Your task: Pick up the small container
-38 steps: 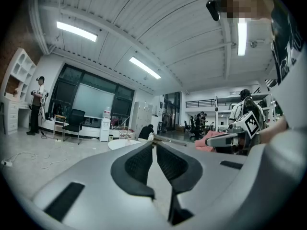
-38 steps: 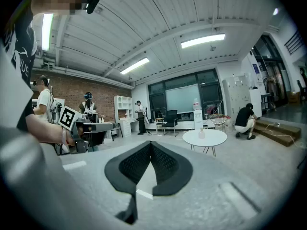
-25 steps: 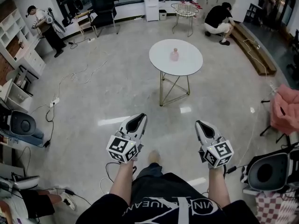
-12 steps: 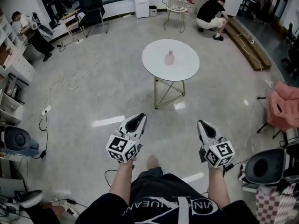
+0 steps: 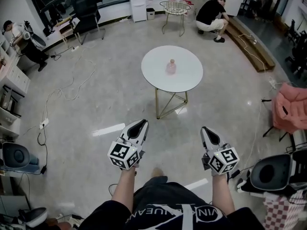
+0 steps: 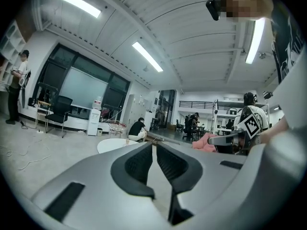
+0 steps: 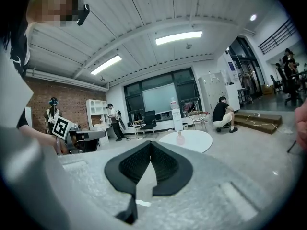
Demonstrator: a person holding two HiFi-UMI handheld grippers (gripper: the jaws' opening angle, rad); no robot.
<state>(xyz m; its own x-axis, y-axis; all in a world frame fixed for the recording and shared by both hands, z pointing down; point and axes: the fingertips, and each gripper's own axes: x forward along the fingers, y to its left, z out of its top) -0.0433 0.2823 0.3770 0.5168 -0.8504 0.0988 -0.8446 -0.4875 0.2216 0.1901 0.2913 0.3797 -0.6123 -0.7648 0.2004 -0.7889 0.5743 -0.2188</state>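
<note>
The small container (image 5: 171,67) is a pale pink bottle standing upright near the middle of a round white table (image 5: 187,78) on thin gold legs. It is well ahead of both grippers. In the head view my left gripper (image 5: 139,124) and right gripper (image 5: 206,130) are held side by side over the floor, pointing toward the table. Both are shut with nothing between the jaws. The right gripper view shows the container (image 7: 180,138) on the table (image 7: 194,141) just beyond my right gripper (image 7: 151,143). In the left gripper view the table (image 6: 111,145) lies far past my left gripper (image 6: 154,144).
A crouching person (image 5: 211,12) and a wire chair (image 5: 173,6) are beyond the table. A black office chair (image 5: 86,13) and another person (image 5: 19,36) are at the far left. Cables (image 5: 72,85) trail on the floor. A pink cloth (image 5: 290,110) and a round grey device (image 5: 271,174) stand at right.
The table and container have shifted a little left and lower in the head view, so they are nearer. Both grippers keep their pose and stay shut.
</note>
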